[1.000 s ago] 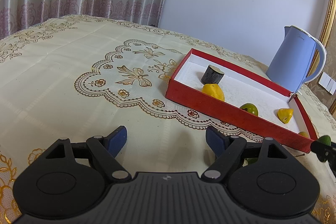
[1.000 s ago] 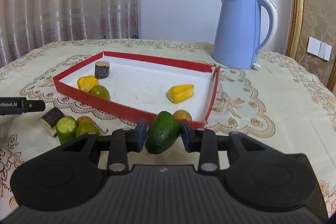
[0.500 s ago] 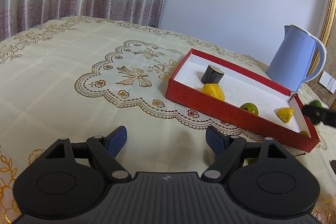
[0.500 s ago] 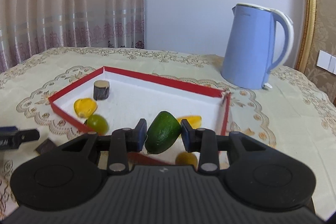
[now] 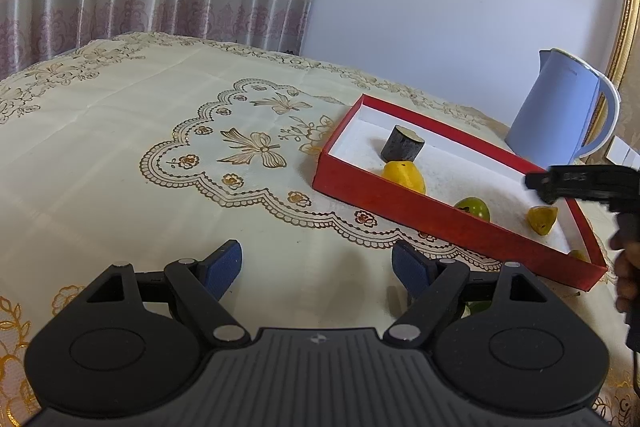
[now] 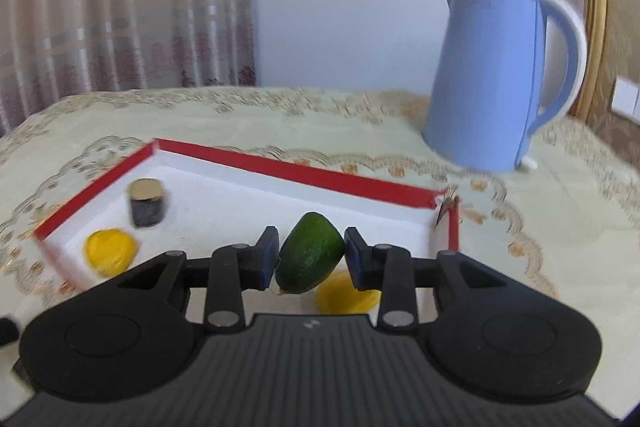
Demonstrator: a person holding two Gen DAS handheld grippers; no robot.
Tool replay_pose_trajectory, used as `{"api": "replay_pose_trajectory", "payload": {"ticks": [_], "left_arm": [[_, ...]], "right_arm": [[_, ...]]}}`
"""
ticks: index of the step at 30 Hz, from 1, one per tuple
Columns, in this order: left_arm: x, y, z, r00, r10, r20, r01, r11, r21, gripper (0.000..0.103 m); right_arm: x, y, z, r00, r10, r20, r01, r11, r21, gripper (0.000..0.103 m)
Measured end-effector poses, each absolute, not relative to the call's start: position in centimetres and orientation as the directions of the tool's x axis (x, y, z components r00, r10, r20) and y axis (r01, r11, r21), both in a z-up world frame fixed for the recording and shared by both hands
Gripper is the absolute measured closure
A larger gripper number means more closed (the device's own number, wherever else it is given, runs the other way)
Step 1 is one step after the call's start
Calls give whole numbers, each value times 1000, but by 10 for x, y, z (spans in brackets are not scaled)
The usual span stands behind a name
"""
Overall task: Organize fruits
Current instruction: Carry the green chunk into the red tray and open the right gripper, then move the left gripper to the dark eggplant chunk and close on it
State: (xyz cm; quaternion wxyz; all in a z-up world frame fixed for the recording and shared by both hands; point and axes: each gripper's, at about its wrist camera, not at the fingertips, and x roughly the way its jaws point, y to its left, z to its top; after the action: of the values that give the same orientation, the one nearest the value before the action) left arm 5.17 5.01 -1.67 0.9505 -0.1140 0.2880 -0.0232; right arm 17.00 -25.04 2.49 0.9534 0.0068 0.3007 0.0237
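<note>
My right gripper [image 6: 311, 259] is shut on a green avocado [image 6: 310, 252] and holds it above the red tray [image 6: 288, 169]. The tray has a white floor and holds a dark cut cylinder [image 6: 146, 202], a yellow fruit [image 6: 110, 251] and a yellow piece [image 6: 345, 293] below the avocado. In the left wrist view the tray [image 5: 440, 223] holds the dark cylinder [image 5: 401, 143], a yellow fruit [image 5: 404, 175], a green fruit [image 5: 474, 207] and a yellow piece [image 5: 542, 219]. My left gripper [image 5: 316, 265] is open and empty over the tablecloth. The right gripper [image 5: 580, 183] shows over the tray's right end.
A blue electric kettle [image 6: 496, 79] stands behind the tray at the right; it also shows in the left wrist view [image 5: 564, 111]. A cream lace tablecloth [image 5: 160, 147] covers the table. Curtains hang behind. A bit of green fruit [image 5: 478, 306] peeks out behind my left gripper.
My right gripper has carried the avocado forward and up, from the table in front of the tray to above the tray. My left gripper has not moved.
</note>
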Motion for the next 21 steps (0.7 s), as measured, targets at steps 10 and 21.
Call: {"api": "replay_pose_trajectory", "payload": {"ticks": [10,21], "left_arm": [[49,51,-15,843,-142,-518,14,970,-243,21],[39,38,-10,863,-184,-471,102,975,-195,21]], "right_arm": [[62,-254,42,903,37,-428,-15,998,54,0],[23,-253,7,859,-12,-511,100,984,145,0]]}}
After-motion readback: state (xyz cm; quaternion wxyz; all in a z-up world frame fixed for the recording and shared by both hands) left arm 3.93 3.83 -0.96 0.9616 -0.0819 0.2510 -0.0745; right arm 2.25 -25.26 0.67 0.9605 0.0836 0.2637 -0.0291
